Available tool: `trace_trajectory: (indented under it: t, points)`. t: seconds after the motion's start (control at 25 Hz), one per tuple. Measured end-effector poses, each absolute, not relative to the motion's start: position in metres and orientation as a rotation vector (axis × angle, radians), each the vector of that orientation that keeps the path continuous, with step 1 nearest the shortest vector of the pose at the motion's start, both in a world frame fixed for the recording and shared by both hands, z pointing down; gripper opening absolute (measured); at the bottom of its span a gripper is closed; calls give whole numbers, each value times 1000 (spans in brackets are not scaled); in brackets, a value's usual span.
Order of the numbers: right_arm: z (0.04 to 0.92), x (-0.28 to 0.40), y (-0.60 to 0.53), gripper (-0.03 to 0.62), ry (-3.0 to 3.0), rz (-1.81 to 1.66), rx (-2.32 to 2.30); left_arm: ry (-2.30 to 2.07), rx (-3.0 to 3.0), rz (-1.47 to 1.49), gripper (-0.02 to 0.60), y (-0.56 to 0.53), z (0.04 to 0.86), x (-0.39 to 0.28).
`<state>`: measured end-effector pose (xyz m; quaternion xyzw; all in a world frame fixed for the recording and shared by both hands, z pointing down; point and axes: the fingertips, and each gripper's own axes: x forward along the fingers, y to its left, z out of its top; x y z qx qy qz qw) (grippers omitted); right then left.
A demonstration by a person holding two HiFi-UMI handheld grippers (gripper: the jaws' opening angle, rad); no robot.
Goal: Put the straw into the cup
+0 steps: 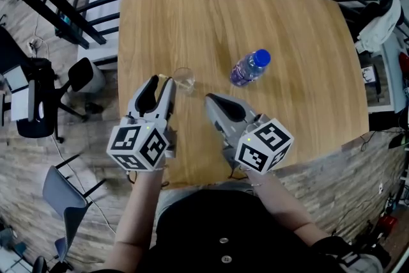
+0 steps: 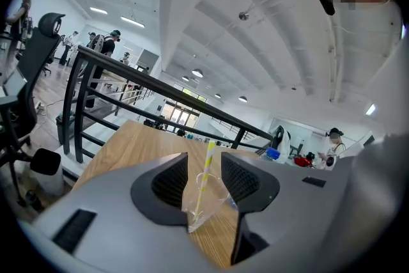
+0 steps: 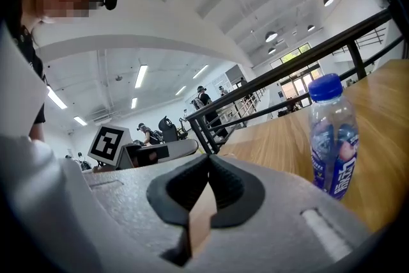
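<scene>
Left gripper view: straw stands inside clear cup.

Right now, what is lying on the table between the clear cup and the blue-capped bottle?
Nothing: the head view shows only bare wooden table between the cup and the bottle.

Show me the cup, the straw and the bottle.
Cup (image 1: 184,78): head view, on its clear rim.
Straw (image 2: 208,164): left gripper view, on its upper shaft.
Bottle (image 1: 248,70): head view, on the label around its body.
</scene>
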<state>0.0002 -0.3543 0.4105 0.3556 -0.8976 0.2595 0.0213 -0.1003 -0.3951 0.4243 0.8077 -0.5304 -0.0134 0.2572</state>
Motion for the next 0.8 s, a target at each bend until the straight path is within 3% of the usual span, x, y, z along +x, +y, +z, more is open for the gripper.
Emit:
trace_trajectory:
  t: [0.8]
  points:
    - [358, 4, -308, -2, -2922, 648, 1161, -1347, 2318, -80, 149, -318, 388, -97]
